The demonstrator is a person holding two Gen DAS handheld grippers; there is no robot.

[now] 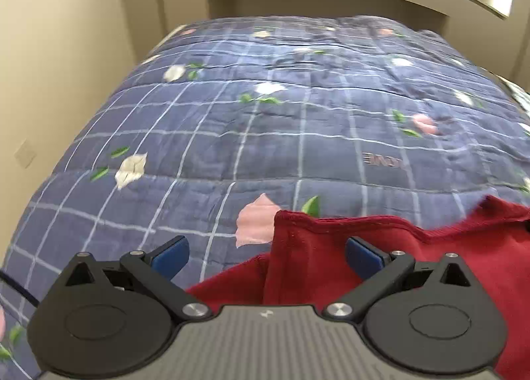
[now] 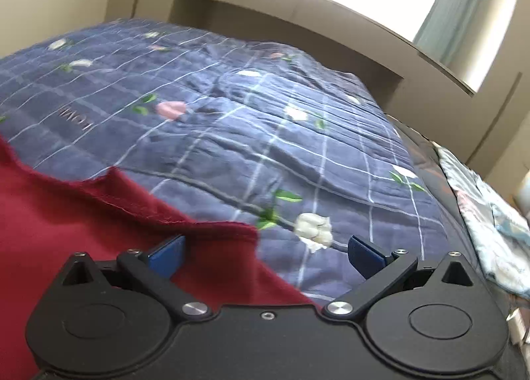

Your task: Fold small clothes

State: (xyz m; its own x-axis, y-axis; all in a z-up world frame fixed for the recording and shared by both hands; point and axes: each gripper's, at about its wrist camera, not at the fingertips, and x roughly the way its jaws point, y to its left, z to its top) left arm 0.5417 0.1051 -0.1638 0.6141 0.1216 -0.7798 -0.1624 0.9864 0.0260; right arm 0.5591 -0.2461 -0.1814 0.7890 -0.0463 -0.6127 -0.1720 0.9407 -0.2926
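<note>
Status: the dark red knit garment with a stitched hem (image 1: 381,247) lies on the navy quilted bedspread with a pale grid and flower print (image 1: 232,135), at the near edge of the bed, between the two tools. Left gripper (image 1: 266,255) has its blue-padded fingers (image 1: 170,255) spread wide with nothing between them; it hovers over the garment's left corner, where one flap already lies doubled over a lower layer. Right gripper (image 2: 266,255) is likewise spread and empty, over the garment's right hem corner (image 2: 245,231); its left pad sits just above the red cloth, contact not clear. My read: at most one fold in, maybe just bunched; the hem line is wavy and the cloth isn't squared. Most of the garment is hidden under the tools, so can't tell its type or how compact it is. Left to do: grab both corners, flatten, fold again. Pale printed fabric (image 2: 480,201) sits at the bed's right edge, untouched; unclear if it's laundry.
</note>
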